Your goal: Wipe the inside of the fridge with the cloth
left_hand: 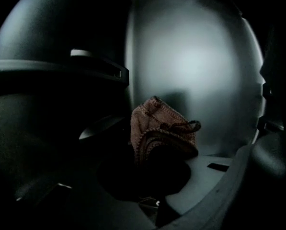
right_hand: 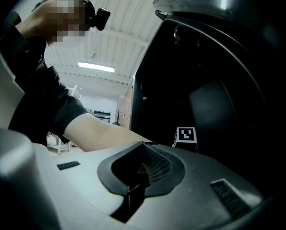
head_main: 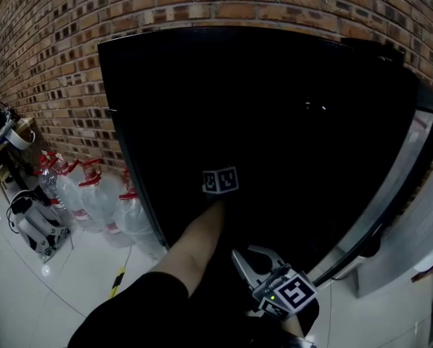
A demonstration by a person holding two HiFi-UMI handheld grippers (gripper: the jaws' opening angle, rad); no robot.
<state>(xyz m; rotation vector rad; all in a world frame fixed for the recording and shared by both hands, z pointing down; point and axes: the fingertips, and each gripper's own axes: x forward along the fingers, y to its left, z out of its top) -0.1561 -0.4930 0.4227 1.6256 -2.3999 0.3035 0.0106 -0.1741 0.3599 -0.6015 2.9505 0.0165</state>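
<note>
Cloth (left_hand: 163, 128) sits bunched in the tightly closed jaws of the left gripper (left_hand: 154, 152), deep inside the dark fridge (head_main: 274, 107). The right gripper (head_main: 244, 261) hangs outside by the door, jaws together and empty. Best to press the wad flat on the pale back wall (left_hand: 195, 66) and sweep broadly. A shelf ledge (left_hand: 97, 66) juts out at left, while the wall looks unobstructed to the right.
</note>
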